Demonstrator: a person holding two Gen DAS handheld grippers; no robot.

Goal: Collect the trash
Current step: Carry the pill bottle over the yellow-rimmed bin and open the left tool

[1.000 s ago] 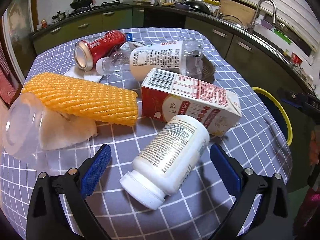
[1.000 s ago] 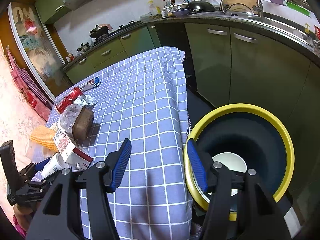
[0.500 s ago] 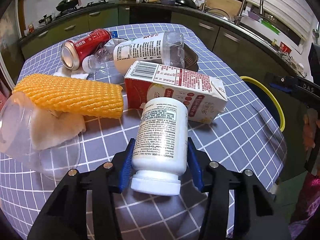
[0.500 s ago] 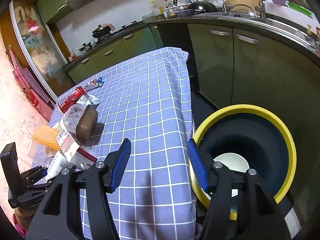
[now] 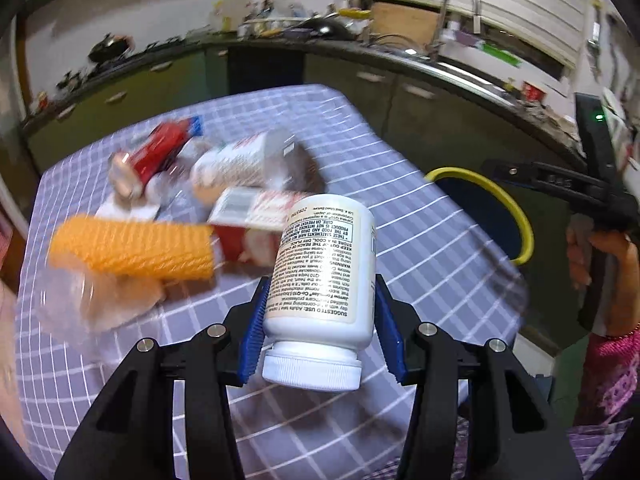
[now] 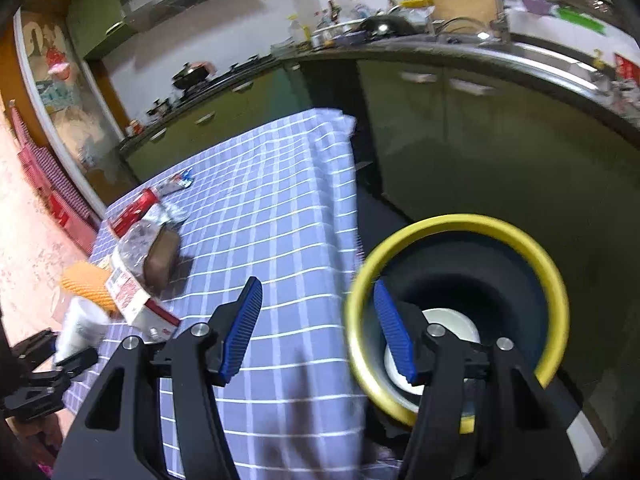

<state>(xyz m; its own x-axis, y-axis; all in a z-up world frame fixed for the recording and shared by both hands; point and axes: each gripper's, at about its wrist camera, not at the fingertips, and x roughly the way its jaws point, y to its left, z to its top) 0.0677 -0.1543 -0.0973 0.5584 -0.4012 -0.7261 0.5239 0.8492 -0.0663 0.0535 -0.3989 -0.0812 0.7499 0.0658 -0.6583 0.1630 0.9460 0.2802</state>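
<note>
Left wrist: left gripper (image 5: 320,330) fingers clamp white pill bottle (image 5: 322,280), lifted off bench (image 5: 420,248). Right gripper (image 6: 318,326) fingers apart, empty, nr bin (image 6: 556,276). Risk: smooth bottle slips w/ fast swing.

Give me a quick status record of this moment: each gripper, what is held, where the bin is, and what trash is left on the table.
left gripper: shut on the white plastic pill bottle, cap toward the camera, lifted off the table
right gripper: open, empty, above the table edge beside the bin
bin: dark round bin with yellow rim, on the floor beside the table; a white round thing lies at its bottom
table: blue checked tablecloth
trash left: red and white carton, orange foam net sleeve, red drink can, clear plastic bottle, clear plastic cup
</note>
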